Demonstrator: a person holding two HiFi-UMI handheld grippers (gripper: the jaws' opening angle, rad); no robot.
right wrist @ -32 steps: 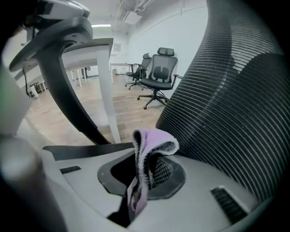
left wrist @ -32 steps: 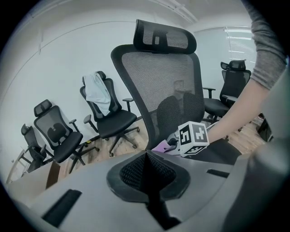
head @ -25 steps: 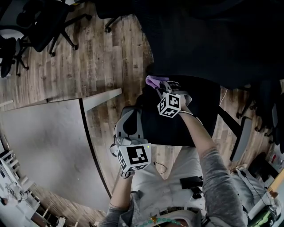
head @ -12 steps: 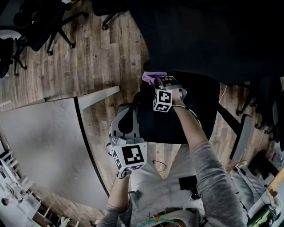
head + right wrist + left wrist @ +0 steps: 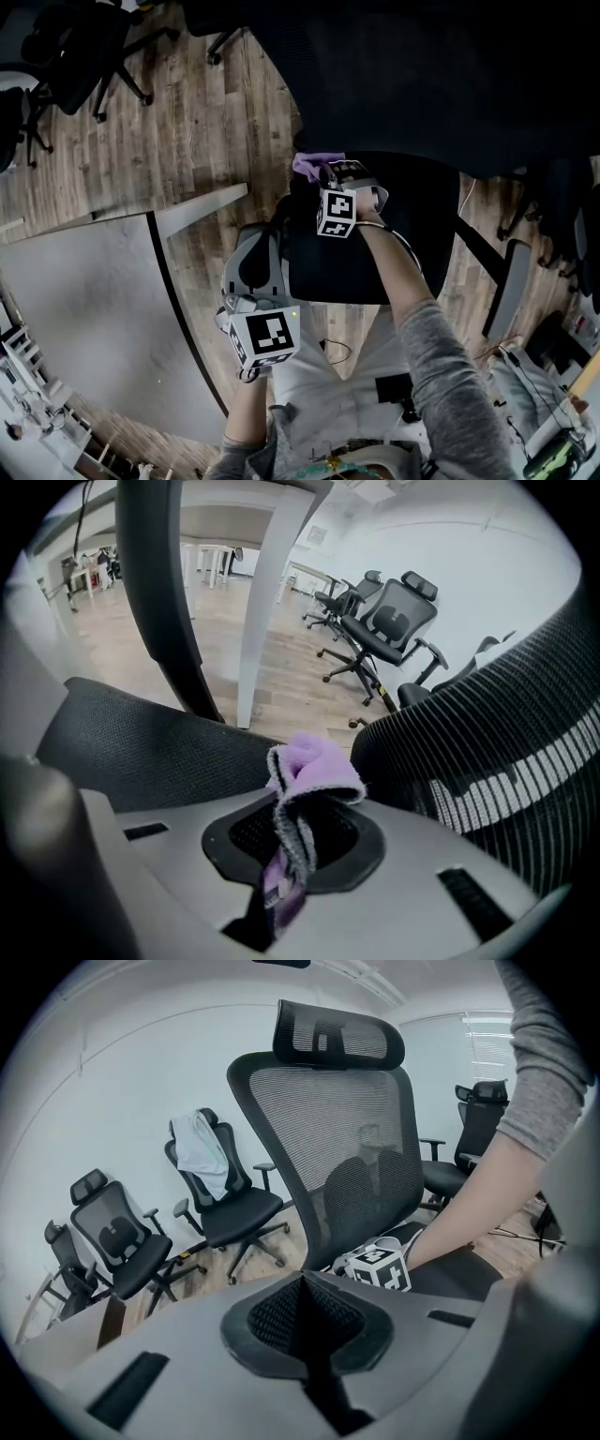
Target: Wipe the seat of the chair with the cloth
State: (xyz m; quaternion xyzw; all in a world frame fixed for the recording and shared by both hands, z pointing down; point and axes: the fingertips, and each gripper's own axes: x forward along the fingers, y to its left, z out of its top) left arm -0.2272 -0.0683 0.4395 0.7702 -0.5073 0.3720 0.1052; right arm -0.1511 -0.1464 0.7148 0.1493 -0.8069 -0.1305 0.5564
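Grey table (image 5: 84,300), wooden floor (image 5: 206,131), spare office chairs (image 5: 75,56)

Head view, chair seat (image 5: 394,234) at ctr. At its 10 o'clock edge: cloth (image 5: 307,165), in jaws of right hand-held gripper (image 5: 323,173), over the seat. At 8 o'clock, just beside seat edge: left hand-held gripper (image 5: 255,267). Desk (image 5: 84,309) further out, 8 o'clock. Other chairs (image 5: 80,56) well apart, 10 o'clock, on floor (image 5: 206,122).

Left tool (image 5: 303,1283) near torso, jaws together; right tool (image 5: 298,806) outstretched, jaws clamped on cloth (image 5: 314,761).
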